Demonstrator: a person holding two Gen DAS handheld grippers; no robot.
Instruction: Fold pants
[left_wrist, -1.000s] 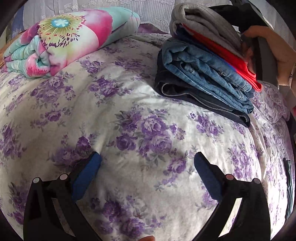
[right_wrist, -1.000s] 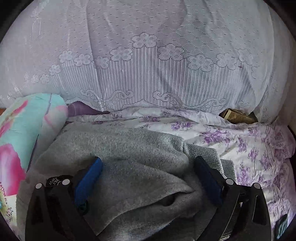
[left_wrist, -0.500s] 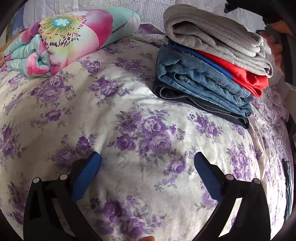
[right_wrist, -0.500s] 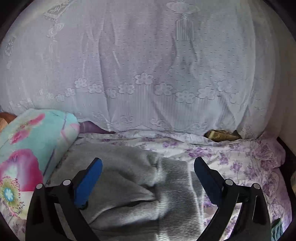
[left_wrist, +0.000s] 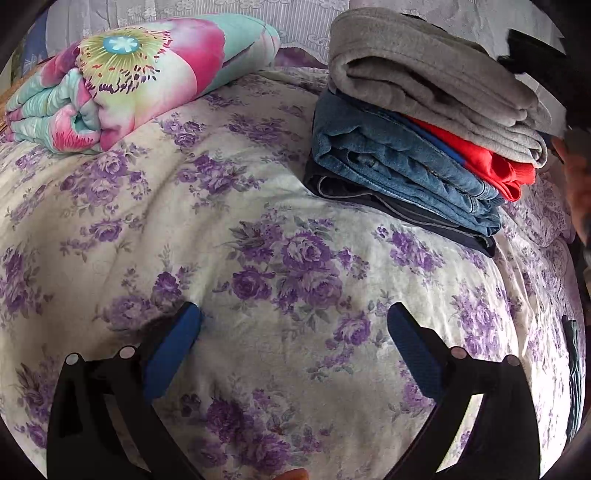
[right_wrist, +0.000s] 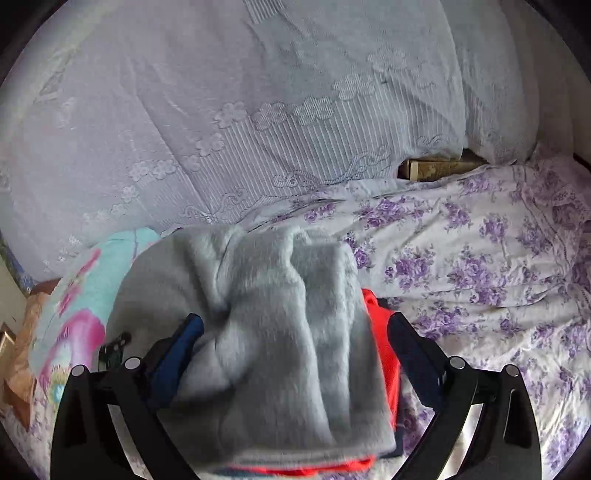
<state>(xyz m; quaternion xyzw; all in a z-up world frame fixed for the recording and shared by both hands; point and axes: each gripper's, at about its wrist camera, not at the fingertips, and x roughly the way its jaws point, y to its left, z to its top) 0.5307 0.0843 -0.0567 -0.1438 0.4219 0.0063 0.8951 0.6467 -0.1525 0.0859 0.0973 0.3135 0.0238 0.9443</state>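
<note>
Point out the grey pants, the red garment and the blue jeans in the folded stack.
grey pants (left_wrist: 428, 70), left wrist view, on the top folded face.
red garment (left_wrist: 491, 162), left wrist view, on the fold sticking out under the grey.
blue jeans (left_wrist: 388, 155), left wrist view, on the upper denim layer.

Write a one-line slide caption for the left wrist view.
Open left gripper above the floral bedspread; folded grey pants top a clothes stack beside a rolled quilt.
</note>
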